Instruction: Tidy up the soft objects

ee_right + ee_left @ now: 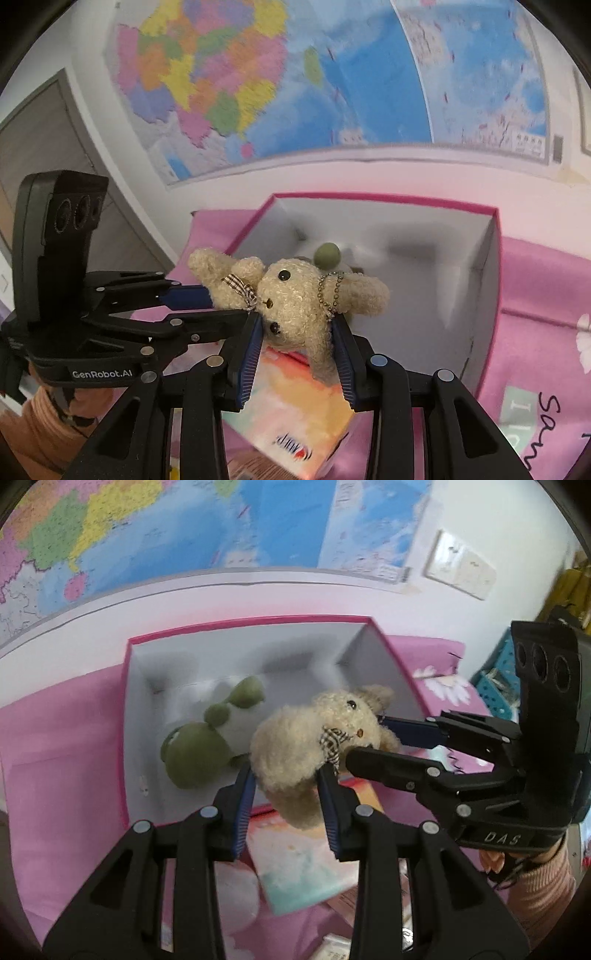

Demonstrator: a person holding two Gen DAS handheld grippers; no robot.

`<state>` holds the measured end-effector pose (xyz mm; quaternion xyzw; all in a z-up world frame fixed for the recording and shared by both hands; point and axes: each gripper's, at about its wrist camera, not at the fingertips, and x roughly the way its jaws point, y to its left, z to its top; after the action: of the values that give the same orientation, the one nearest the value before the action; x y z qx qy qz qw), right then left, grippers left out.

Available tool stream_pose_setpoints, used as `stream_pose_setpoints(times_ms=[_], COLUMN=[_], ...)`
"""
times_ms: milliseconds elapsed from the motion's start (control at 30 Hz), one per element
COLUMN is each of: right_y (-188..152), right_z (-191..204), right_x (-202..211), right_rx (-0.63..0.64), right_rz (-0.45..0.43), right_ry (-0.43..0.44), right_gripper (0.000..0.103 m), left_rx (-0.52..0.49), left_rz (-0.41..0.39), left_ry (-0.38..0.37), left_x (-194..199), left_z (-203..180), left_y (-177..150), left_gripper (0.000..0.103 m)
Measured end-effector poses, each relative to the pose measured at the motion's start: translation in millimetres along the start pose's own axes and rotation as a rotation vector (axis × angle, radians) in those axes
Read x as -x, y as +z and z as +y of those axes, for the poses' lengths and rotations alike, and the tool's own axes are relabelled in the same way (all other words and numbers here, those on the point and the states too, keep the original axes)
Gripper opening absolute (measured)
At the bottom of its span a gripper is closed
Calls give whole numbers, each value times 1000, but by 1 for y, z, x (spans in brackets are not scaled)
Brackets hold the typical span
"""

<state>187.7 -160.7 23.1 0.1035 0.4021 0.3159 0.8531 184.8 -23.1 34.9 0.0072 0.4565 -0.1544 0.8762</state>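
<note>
Bear point(314, 746), a cream plush, hangs above the near rim of the box point(391, 672), gripped from both ends. Its long axis runs level between the two tools: in the left view the body points toward the camera and the head toward the right. Inside the pink-edged box lies a green plush point(195, 753). The left hand-held gripper point(288, 786) clamps the bear's body; the right hand-held gripper point(297, 332) pinches its head. A colourful packet point(295, 406) lies on the pink cloth point(66, 760) beneath.

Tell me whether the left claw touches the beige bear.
Touching: the left wrist view shows the left claw with both pads pressed into the beige bear.
</note>
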Motion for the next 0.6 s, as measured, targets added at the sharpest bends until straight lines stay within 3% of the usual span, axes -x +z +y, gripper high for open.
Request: stream_pose_setpoints(times_ms=[233,400,600], right_y=[-1,-11,-23], right_z=[-10,-11,-1], right_x=[-21,-2,40], right_rx=[-47,-54,-49], right_rz=[46,9,-59], right_ry=[-62,-55,-1], right_gripper=[44,45,52], left_rx=[50,33,-32], left_rz=[-15,-99,-227], left_ry=[58,88,15], left_x=[4,28,75], left_z=[10,5,-14], left_y=[-2,-14,-44], left_gripper=[37,38,54])
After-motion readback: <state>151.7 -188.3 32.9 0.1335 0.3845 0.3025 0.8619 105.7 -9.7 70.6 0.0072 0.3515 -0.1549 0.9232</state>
